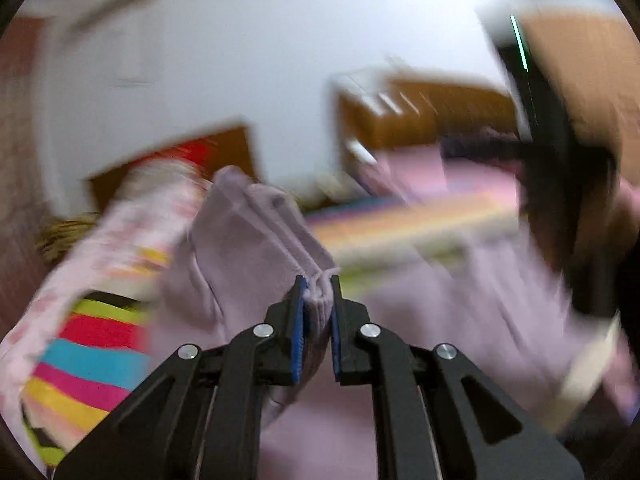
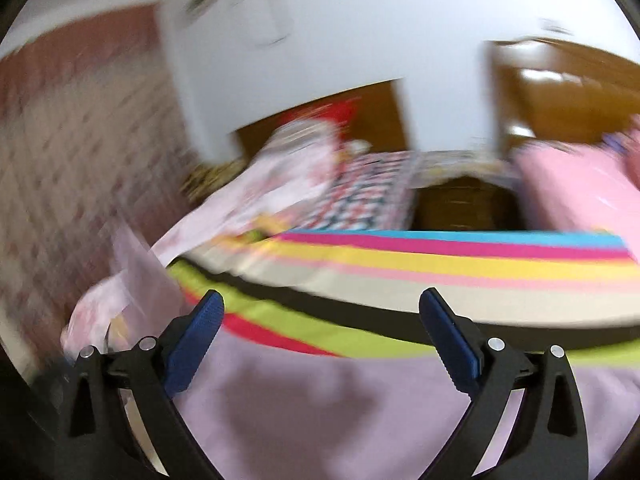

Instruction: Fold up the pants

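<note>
The left gripper [image 1: 318, 294] pinches a bunched edge of the soft lilac fabric pants [image 1: 256, 248], lifted above the rainbow-striped bedspread [image 2: 460, 256]. The right gripper [image 2: 320, 320] hovers over it, jaws spread and empty (everything blurred). The fold looks under way, unfinished.

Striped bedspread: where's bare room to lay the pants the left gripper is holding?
Free: the striped bedspread ahead of the open right gripper, between the lilac pants and the far edge. Crowded: far left, where pink patterned bedding piles up. The left gripper is clamped on bunched pants.
</note>
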The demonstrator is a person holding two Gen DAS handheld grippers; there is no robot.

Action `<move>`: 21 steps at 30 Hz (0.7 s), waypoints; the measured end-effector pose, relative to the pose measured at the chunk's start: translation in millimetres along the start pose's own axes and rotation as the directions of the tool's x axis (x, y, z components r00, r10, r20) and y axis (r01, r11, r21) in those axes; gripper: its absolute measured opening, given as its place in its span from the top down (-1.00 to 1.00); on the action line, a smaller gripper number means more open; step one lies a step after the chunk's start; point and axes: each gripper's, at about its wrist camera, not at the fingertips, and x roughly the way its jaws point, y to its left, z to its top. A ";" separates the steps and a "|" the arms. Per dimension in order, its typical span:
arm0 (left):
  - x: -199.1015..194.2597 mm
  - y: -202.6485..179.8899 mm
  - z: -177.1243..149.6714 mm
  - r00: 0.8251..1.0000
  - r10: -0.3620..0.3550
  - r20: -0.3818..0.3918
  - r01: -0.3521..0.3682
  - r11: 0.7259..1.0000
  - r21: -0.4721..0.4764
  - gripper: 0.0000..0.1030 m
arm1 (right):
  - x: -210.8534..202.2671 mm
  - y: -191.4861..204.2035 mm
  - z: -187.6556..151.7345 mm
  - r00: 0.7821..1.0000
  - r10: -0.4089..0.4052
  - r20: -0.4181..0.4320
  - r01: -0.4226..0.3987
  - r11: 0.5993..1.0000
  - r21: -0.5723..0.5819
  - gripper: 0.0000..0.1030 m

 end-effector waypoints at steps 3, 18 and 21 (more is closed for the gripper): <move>29.6 -77.3 -34.7 0.977 -0.170 -0.131 0.189 0.969 0.157 0.68 | -33.7 -41.1 -21.0 0.997 -0.079 -0.024 0.080 0.996 0.031 -0.86; -46.2 110.0 -93.8 0.974 0.204 -0.100 -0.226 0.902 -0.367 -0.84 | 12.7 12.1 -137.3 0.868 0.226 -0.443 -0.225 0.973 0.056 -0.48; -43.5 126.0 -108.0 0.962 0.233 -0.141 -0.271 0.880 -0.391 -0.84 | 31.3 20.8 -149.9 0.833 0.205 -0.514 -0.203 0.977 0.060 -0.42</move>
